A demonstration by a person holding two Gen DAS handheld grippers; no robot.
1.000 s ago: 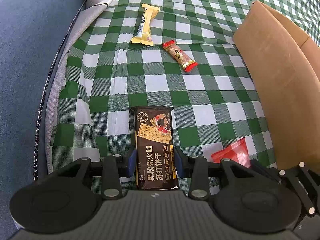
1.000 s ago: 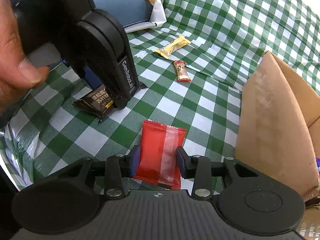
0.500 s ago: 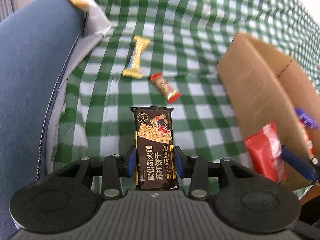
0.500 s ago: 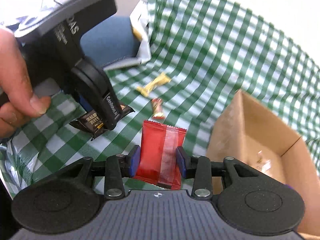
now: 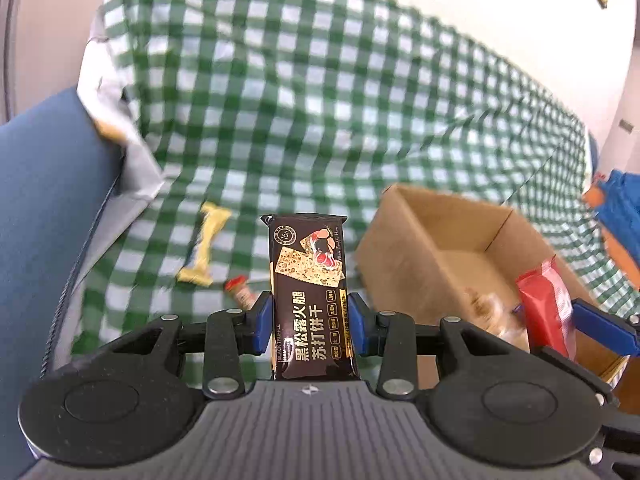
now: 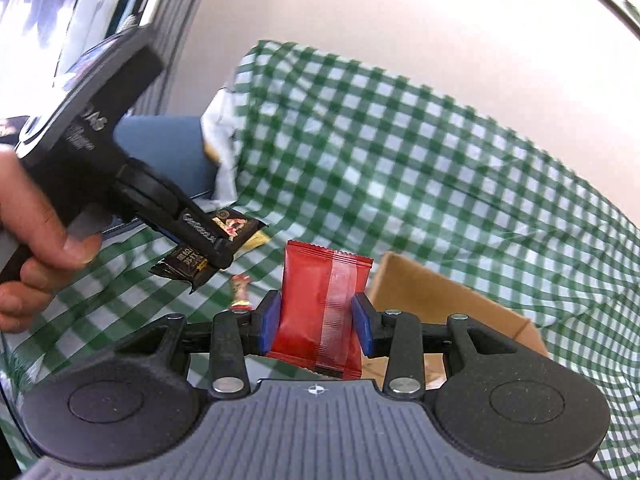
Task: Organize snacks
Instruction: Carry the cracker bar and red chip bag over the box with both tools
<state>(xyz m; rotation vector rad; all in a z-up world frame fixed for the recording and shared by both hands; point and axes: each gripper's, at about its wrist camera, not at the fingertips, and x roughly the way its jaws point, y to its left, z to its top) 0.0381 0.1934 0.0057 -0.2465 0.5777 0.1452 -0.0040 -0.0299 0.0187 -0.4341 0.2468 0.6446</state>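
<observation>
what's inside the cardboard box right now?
In the left wrist view, the cardboard box shows a mostly bare floor with a blurred pale wrapper near its front. The red packet in the right claw covers the right corner.

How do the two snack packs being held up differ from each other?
The cracker pack is dark brown, long and printed with a cracker picture; the red pack is plain red, shorter and puffier. The left gripper holds the cracker pack, the right gripper the red pack. Both are clamped and lifted off the cloth.

4 snack packets [image 5: 308, 300], 1 cardboard box [image 5: 404, 256], 2 tongs [image 5: 309, 322], 1 checked cloth [image 5: 320, 100].
</observation>
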